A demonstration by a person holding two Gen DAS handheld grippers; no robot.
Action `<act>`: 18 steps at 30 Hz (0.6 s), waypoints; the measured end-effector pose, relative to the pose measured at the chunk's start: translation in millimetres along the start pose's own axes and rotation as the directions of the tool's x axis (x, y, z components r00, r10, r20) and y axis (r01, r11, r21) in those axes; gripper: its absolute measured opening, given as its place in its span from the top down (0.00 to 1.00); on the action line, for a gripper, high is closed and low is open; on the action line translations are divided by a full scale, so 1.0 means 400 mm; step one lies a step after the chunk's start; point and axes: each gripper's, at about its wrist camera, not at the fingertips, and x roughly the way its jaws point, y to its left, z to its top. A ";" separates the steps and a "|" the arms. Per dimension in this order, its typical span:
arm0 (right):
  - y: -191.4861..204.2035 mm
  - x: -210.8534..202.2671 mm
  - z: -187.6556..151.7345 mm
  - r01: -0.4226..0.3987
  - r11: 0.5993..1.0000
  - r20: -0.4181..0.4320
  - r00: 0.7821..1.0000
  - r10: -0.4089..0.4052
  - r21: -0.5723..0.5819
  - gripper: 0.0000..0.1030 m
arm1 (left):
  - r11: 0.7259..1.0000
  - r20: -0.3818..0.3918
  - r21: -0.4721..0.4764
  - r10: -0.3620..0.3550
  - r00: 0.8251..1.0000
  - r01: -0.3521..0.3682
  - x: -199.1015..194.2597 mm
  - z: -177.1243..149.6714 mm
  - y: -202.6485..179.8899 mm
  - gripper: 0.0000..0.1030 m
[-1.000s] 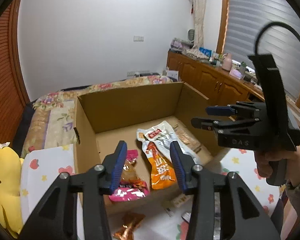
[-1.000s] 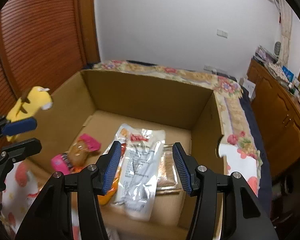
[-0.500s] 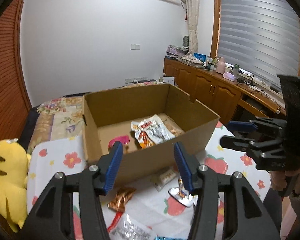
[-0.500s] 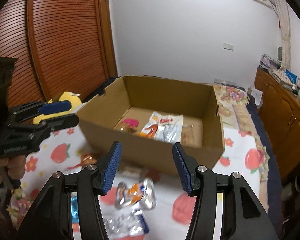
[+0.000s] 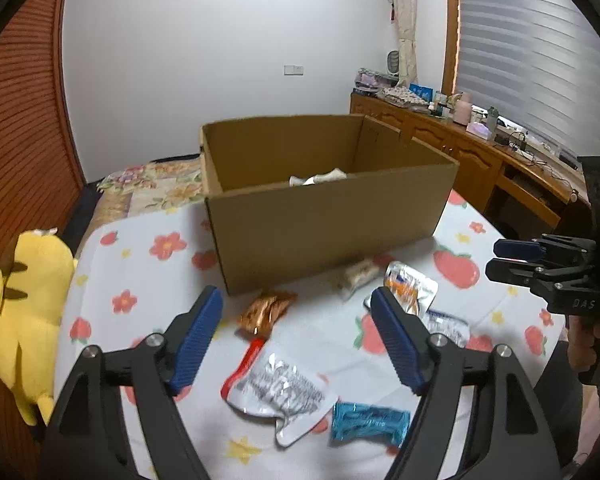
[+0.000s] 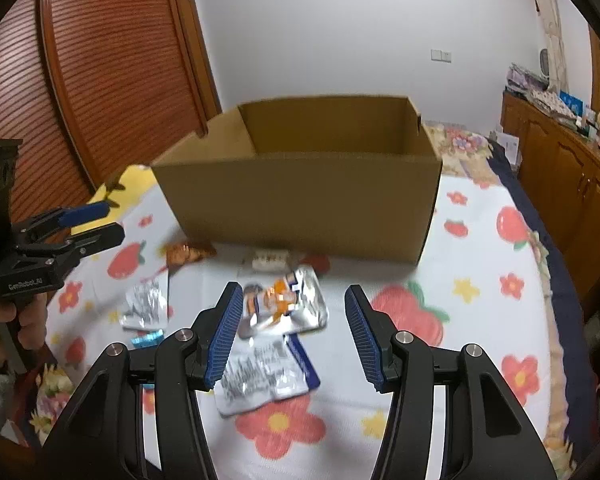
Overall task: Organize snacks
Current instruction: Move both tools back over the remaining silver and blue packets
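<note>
A brown cardboard box [image 5: 328,216] [image 6: 300,200] stands on the flowered tablecloth, with a white packet top [image 5: 318,178] showing inside. Loose snacks lie in front of it: an orange-brown wrapper [image 5: 266,312] [image 6: 186,254], a silver packet with red edge [image 5: 278,392] [image 6: 146,306], a blue wrapper [image 5: 370,422], a small beige bar [image 5: 358,276] [image 6: 270,260], a silver-and-orange pouch [image 5: 410,290] [image 6: 286,306] and a silver-and-blue packet [image 6: 266,376]. My left gripper [image 5: 296,340] [image 6: 90,222] is open and empty above the snacks. My right gripper [image 6: 294,336] [image 5: 516,258] is open and empty over the pouches.
A yellow plush toy [image 5: 18,316] lies at the table's left edge. A wooden sideboard [image 5: 480,156] with clutter runs along the right wall. A slatted wooden door [image 6: 100,80] is on the left. A floral bedspread [image 5: 156,184] lies behind the box.
Both grippers have pulled back and down from over the box to the near side of the table. The box's inside is now mostly hidden and the loose snacks have come into view.
</note>
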 end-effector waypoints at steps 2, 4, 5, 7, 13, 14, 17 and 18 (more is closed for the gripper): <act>0.004 0.006 -0.021 0.001 1.000 -0.012 1.000 -0.001 0.004 0.47 | 1.000 -0.020 -0.013 -0.006 1.000 0.006 0.010 -0.024 0.005 0.25; 0.008 0.011 -0.040 -0.001 1.000 -0.024 1.000 0.001 0.007 0.46 | 1.000 -0.032 -0.017 0.002 0.999 -0.002 0.016 -0.040 0.007 0.25; 0.010 0.013 -0.050 -0.004 1.000 -0.030 1.000 0.004 0.011 0.45 | 1.000 -0.039 -0.019 0.008 0.999 -0.009 0.019 -0.053 0.008 0.25; 0.012 0.018 -0.070 -0.012 1.000 -0.044 0.999 0.013 0.019 0.43 | 1.000 -0.045 -0.027 0.012 0.999 -0.014 0.021 -0.073 0.012 0.25; 0.024 0.032 -0.125 -0.033 0.999 -0.086 0.996 0.035 0.029 0.42 | 0.998 -0.068 -0.061 0.017 0.998 -0.021 0.027 -0.135 0.022 0.25; 0.027 0.035 -0.133 -0.038 0.999 -0.094 0.995 0.041 0.032 0.42 | 0.998 -0.073 -0.068 0.014 0.997 -0.019 0.029 -0.145 0.023 0.25; 0.036 0.046 -0.154 -0.056 0.998 -0.114 0.992 0.060 0.041 0.42 | 0.996 -0.084 -0.091 0.012 0.996 -0.020 0.034 -0.165 0.030 0.25; 0.040 0.049 -0.160 -0.060 0.997 -0.120 0.991 0.065 0.043 0.42 | 0.995 -0.086 -0.098 0.013 0.996 -0.021 0.035 -0.170 0.033 0.25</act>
